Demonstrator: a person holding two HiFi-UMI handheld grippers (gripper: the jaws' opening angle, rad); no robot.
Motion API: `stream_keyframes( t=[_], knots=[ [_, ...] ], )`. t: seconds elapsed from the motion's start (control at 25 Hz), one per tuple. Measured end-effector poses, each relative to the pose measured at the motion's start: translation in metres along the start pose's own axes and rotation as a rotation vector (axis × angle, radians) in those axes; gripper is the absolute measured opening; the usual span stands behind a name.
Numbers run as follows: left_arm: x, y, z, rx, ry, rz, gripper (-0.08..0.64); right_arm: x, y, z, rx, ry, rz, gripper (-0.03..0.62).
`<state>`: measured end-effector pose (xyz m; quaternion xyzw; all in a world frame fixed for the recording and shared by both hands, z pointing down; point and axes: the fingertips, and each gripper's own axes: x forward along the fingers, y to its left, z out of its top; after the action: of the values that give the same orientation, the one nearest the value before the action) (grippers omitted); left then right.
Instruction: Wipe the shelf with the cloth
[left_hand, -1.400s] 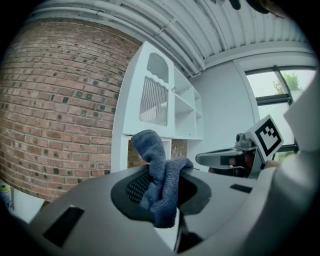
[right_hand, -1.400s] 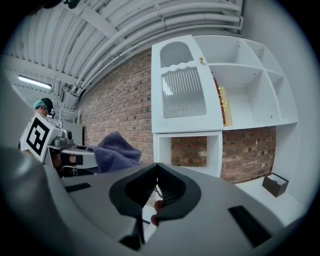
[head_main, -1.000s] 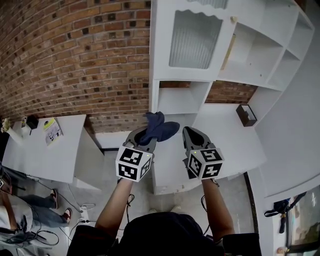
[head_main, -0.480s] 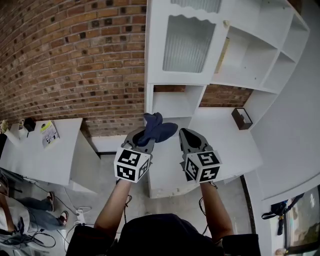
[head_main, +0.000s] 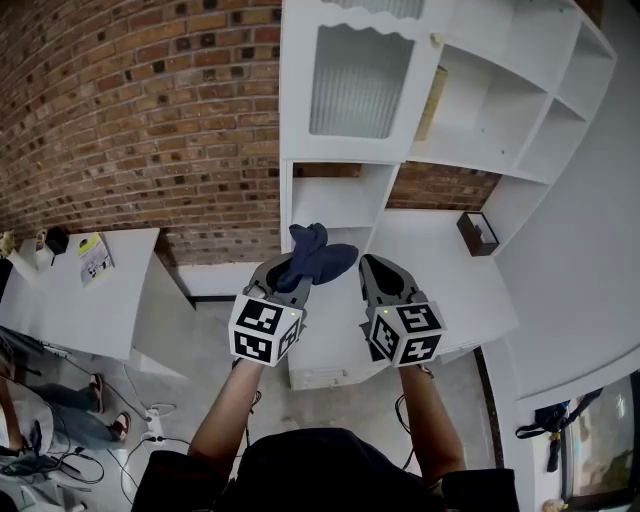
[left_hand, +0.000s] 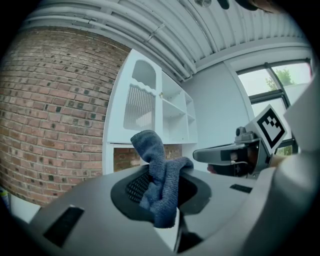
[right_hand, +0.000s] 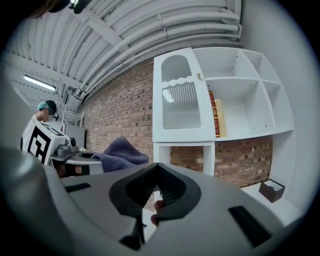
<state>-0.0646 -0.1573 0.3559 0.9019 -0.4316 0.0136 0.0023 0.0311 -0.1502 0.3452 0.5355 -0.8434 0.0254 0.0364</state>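
While the approach step is in hand, L gripper (head_main: 294, 270) pinches the dark blue cloth (head_main: 320, 254), bunched up at 12 o'clock of its jaws; R gripper (head_main: 377, 268) jaws pressed together, empty. Shelf (head_main: 445, 262) lies at 12 o'clock, not yet touched. Next move, probably: press cloth flat on shelf, then stroke.

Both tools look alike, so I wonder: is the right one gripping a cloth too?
No, the right gripper is shut on nothing; only the left gripper clamps the dark blue cloth.

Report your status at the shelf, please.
Left tongs shut on cloth. Right tongs shut, empty. Cloth not yet on shelf. Dark box at shelf's right.
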Motion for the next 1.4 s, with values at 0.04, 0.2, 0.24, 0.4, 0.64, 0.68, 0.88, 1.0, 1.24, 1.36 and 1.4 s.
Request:
stream_keyframes(
  t=[0.04, 0.2, 0.24, 0.4, 0.64, 0.68, 0.88, 1.0, 1.24, 1.36, 1.4],
  knots=[
    [-0.001, -0.004, 0.0, -0.001, -0.001, 0.001, 0.071, -0.003, -0.001, 0.0, 0.001, -0.001, 0.0, 0.017],
    [-0.005, -0.016, -0.001, -0.002, -0.002, 0.013, 0.071, -0.015, -0.002, -0.002, 0.005, -0.014, 0.01, 0.017],
    [-0.006, -0.019, -0.002, 0.0, 0.001, 0.018, 0.071, -0.018, -0.002, -0.002, 0.004, -0.018, 0.012, 0.017],
    [-0.009, -0.028, -0.002, 0.003, -0.004, 0.028, 0.071, -0.029, -0.004, -0.002, 0.004, -0.03, 0.021, 0.017],
    [-0.011, -0.04, 0.002, -0.002, -0.01, 0.031, 0.071, -0.041, -0.005, 0.0, -0.006, -0.04, 0.032, 0.017],
    [-0.011, -0.042, 0.002, 0.001, -0.011, 0.029, 0.071, -0.043, -0.005, 0.0, -0.009, -0.042, 0.033, 0.017],
    [-0.015, -0.053, 0.004, 0.018, -0.009, 0.02, 0.071, -0.054, -0.004, -0.004, -0.01, -0.049, 0.036, 0.017],
    [-0.018, -0.057, 0.005, 0.019, -0.01, 0.022, 0.072, -0.059, -0.004, -0.006, -0.008, -0.046, 0.033, 0.017],
    [-0.021, -0.065, 0.01, 0.03, -0.037, 0.038, 0.072, -0.067, -0.007, -0.009, -0.002, -0.041, 0.033, 0.017],
    [-0.022, -0.072, 0.009, 0.025, -0.031, 0.028, 0.071, -0.072, -0.007, -0.01, 0.0, -0.041, 0.033, 0.017],
    [-0.023, -0.074, 0.007, 0.022, -0.027, 0.024, 0.071, -0.074, -0.007, -0.01, -0.001, -0.041, 0.033, 0.017]
  ],
)
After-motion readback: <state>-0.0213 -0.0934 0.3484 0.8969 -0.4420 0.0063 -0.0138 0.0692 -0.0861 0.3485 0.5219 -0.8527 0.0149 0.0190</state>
